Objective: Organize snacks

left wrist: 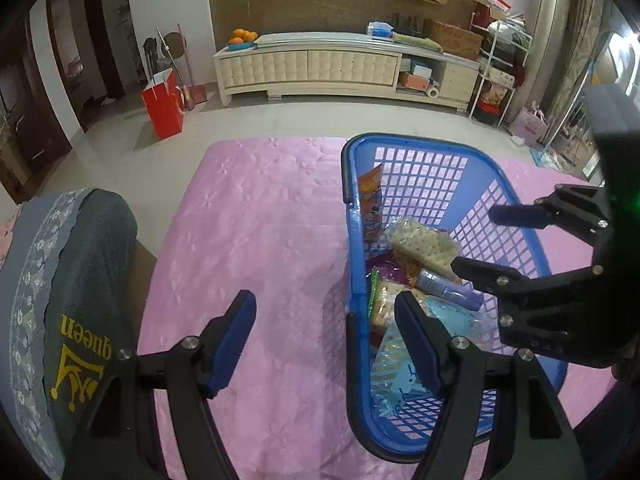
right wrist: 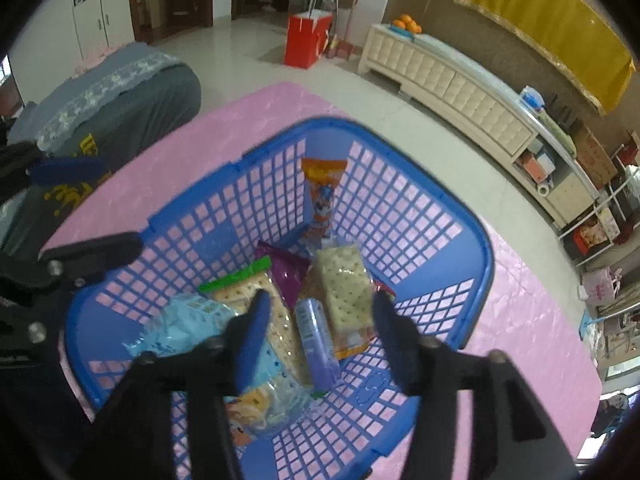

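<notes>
A blue lattice basket [left wrist: 420, 142] [right wrist: 476, 248] stands on the pink cloth [left wrist: 260, 220] and holds several snack packs. Among them are a cracker pack [right wrist: 344, 292] [left wrist: 424, 240], an orange pack [right wrist: 320, 196] leaning on the far wall, a light blue bag [right wrist: 188, 328] and a slim purple pack [right wrist: 316, 344] [left wrist: 448, 286]. My right gripper [right wrist: 322, 336] [left wrist: 476, 240] hangs open over the basket. The purple pack lies loose below, between its fingers, and neither pad touches it. My left gripper [left wrist: 326, 340] [right wrist: 80, 212] is open and empty, straddling the basket's left rim from above.
A grey cushion [left wrist: 80, 280] [right wrist: 120, 96] with yellow lettering lies left of the cloth. Bare pink cloth stretches left of the basket. On the tiled floor beyond stand a red paper bag [left wrist: 164, 100] and a long cream cabinet [left wrist: 312, 68].
</notes>
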